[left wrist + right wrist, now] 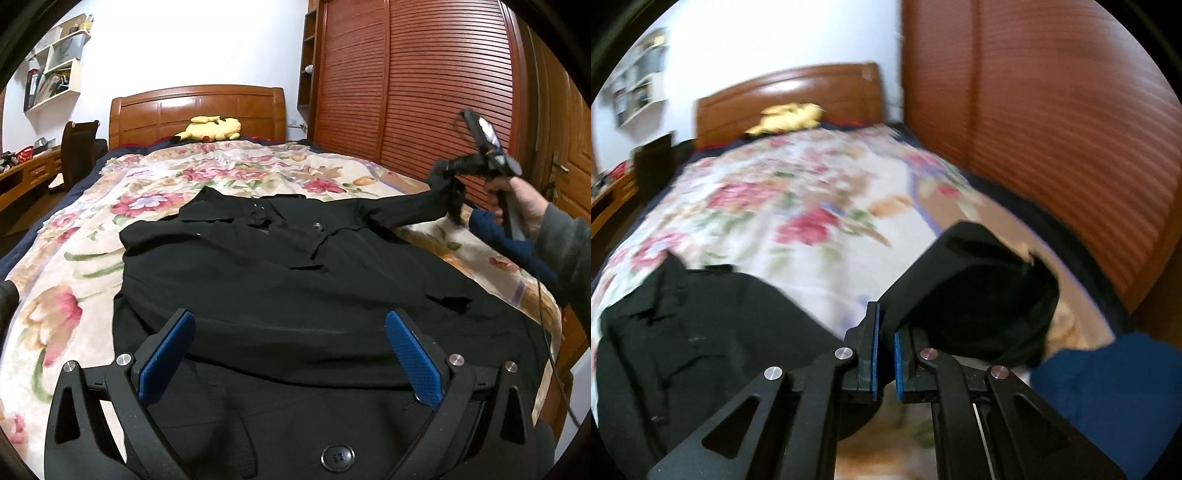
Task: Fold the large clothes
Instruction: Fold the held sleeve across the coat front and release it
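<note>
A large black coat (280, 280) lies spread on the floral bedspread (74, 288), collar toward the headboard. My left gripper (290, 325) is open and empty, hovering low over the coat's lower body, blue pads (168, 354) wide apart. My right gripper (885, 332) is shut on the coat's right sleeve (971, 291) and holds its cuff end lifted above the bed's right side. In the left wrist view the right gripper (448, 173) shows at the right, with the sleeve (406, 210) stretched from the shoulder up to it. The coat body (701, 332) shows at the lower left of the right wrist view.
A wooden headboard (199, 110) and a yellow plush toy (210, 129) are at the far end. A slatted wooden wardrobe (424, 81) runs along the bed's right side. A desk and chair (74, 155) stand left. A dark blue cloth (1108, 387) lies at the bed's right edge.
</note>
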`<action>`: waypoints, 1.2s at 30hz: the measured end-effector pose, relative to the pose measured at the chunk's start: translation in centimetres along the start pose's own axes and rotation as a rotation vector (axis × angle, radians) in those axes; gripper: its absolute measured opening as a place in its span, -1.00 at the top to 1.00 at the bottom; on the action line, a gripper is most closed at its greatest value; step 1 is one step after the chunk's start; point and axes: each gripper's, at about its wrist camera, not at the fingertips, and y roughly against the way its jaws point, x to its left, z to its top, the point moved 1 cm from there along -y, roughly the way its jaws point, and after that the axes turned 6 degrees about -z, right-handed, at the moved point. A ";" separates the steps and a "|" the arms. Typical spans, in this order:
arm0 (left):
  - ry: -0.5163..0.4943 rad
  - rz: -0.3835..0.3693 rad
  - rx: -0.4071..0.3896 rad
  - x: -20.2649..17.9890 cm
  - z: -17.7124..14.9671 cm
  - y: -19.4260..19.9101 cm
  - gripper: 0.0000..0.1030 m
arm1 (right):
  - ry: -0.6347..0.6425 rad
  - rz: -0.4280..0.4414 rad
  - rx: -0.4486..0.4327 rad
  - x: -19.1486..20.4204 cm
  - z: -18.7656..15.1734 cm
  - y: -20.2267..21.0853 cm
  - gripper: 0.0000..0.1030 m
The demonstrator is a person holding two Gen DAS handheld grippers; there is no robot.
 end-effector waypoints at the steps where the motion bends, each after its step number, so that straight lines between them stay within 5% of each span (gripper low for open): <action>1: 0.002 0.002 -0.003 0.1 0.0 0.1 -1.00 | 0.027 0.027 -0.024 1.1 0.2 1.3 0.87; 8: 0.017 0.029 -0.018 1.4 0.0 1.2 -1.00 | 0.194 0.177 -0.107 8.3 -0.9 8.4 0.87; 17: 0.037 0.057 -0.034 3.5 -0.3 2.9 -1.00 | 0.344 0.329 -0.060 14.0 -5.9 12.3 0.87; 31: 0.066 0.077 -0.044 5.4 -0.3 3.7 -1.00 | 0.431 0.390 0.132 16.4 -11.0 10.2 0.87; 36: 0.062 0.079 -0.042 5.5 -0.3 3.7 -1.00 | 0.457 0.371 0.178 17.8 -12.3 9.7 0.60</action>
